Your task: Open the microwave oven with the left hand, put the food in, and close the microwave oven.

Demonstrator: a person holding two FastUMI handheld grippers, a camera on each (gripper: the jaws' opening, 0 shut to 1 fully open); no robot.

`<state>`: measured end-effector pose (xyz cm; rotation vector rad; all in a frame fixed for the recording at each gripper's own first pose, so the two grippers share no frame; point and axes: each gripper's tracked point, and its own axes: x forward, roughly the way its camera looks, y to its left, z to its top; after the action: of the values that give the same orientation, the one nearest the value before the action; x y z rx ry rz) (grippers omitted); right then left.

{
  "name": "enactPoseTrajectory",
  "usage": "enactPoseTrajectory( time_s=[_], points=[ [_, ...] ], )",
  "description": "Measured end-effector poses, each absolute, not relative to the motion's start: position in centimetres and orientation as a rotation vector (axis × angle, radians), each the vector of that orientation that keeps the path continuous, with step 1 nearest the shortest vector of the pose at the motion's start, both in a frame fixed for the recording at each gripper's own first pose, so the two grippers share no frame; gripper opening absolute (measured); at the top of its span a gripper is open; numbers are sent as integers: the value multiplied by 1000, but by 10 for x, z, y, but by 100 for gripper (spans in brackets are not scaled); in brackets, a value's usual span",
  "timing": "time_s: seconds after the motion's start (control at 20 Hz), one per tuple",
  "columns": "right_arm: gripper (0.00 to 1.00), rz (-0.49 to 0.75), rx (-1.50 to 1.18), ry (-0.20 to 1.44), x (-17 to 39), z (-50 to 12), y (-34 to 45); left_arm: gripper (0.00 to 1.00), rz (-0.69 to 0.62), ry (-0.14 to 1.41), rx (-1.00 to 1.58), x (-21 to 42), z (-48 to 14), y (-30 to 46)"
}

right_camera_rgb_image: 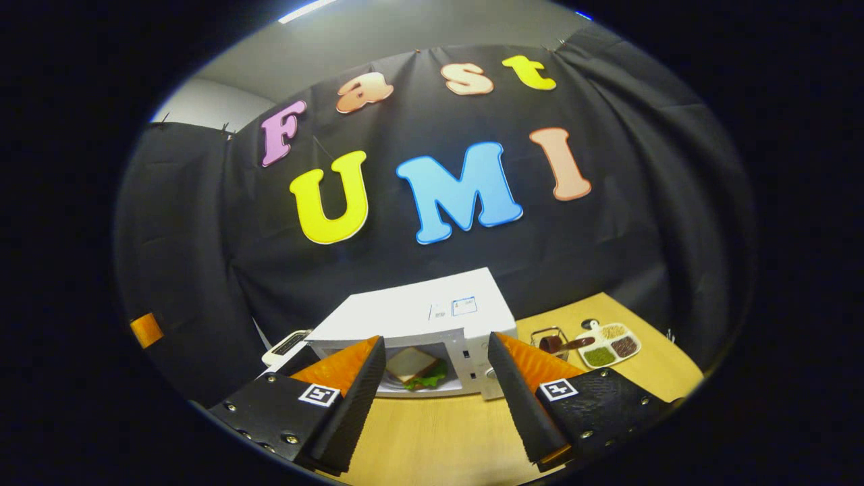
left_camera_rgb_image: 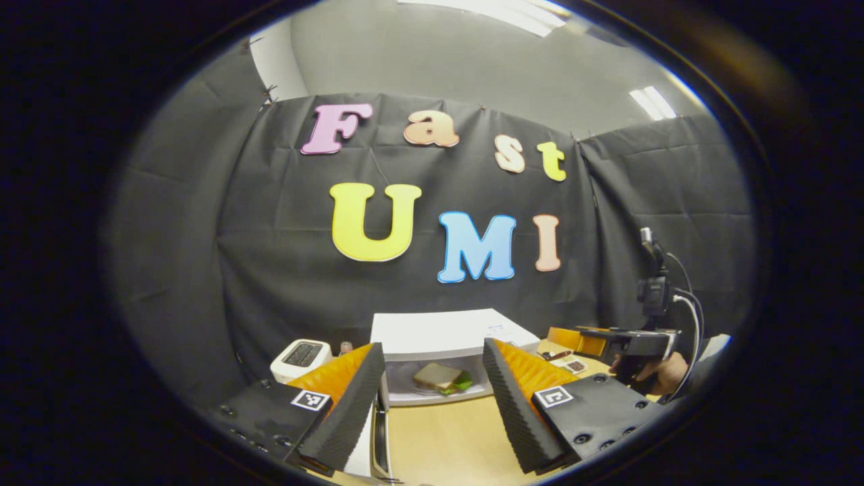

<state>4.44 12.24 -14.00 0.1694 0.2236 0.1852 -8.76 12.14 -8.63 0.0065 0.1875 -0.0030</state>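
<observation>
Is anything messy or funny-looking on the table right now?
Nothing looks spilled or broken. The one thing not tidy yet is the microwave: its door hangs open with the sandwich sitting inside. The toaster and the snack tray sit neatly on the table. Both tools are open and holding nothing.

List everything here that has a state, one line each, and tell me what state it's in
microwave oven: door open, cavity exposed
door: swung out to the left
sandwich: inside the cavity, lying flat
left claw: open, holding nothing
right claw: open, holding nothing
toaster: upright, slots look empty
sectioned dish: compartments filled
</observation>
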Motion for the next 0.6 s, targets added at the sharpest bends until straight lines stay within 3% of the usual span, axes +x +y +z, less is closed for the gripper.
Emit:
enactPoseTrajectory(
  time_s=[0.4, 0.5, 0.6],
  points=[
    [92, 162, 120, 56, 19, -55, 95, 94, 88, 273, 24, -111, -130, 166],
    [92, 161, 113, 33, 15, -43, 93, 87, 100, 316, 1, -122, -147, 175],
    [92, 170, 112, 32, 13, -41, 98, 46, 128, 356, -2, -135, -160, 191]
  ],
)
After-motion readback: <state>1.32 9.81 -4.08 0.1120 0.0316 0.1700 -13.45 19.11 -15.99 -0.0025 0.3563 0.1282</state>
